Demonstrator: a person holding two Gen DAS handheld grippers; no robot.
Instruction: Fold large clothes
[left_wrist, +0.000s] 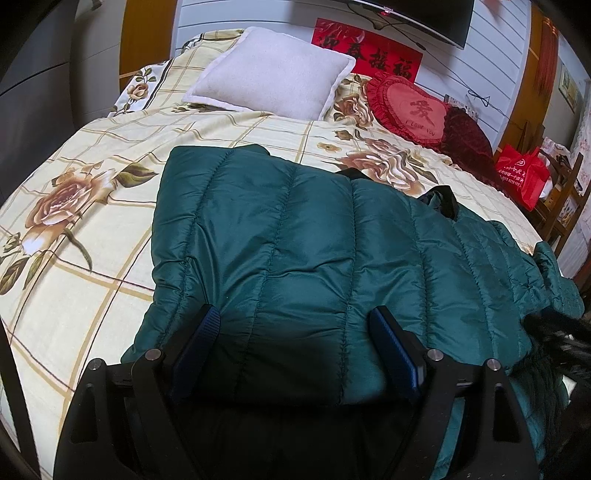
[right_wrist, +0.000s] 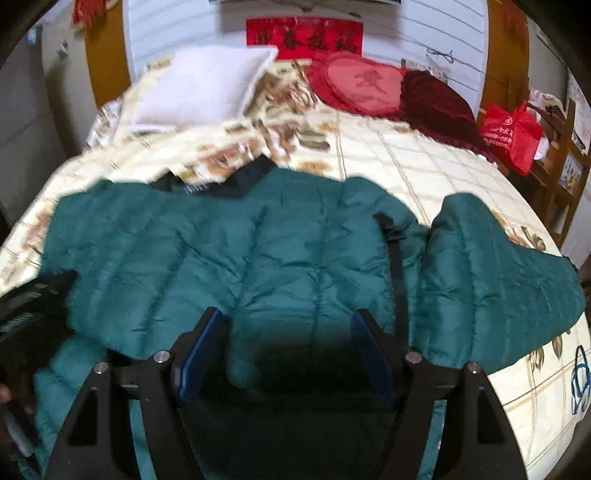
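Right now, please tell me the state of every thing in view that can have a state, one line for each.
Green padded jacket: spread on the bed, partly folded, one sleeve lying out to the side.
Left gripper: open, above the jacket, holding nothing.
Right gripper: open, above the jacket, holding nothing.
White pillow: lying flat at the head of the bed.
Red heart cushion: lying beside the pillow.

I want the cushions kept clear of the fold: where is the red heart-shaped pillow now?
In both wrist views the red heart-shaped pillow lies at the head of the bed, right of the white square pillow and against the dark red velvet cushion, beyond the green quilted jacket.
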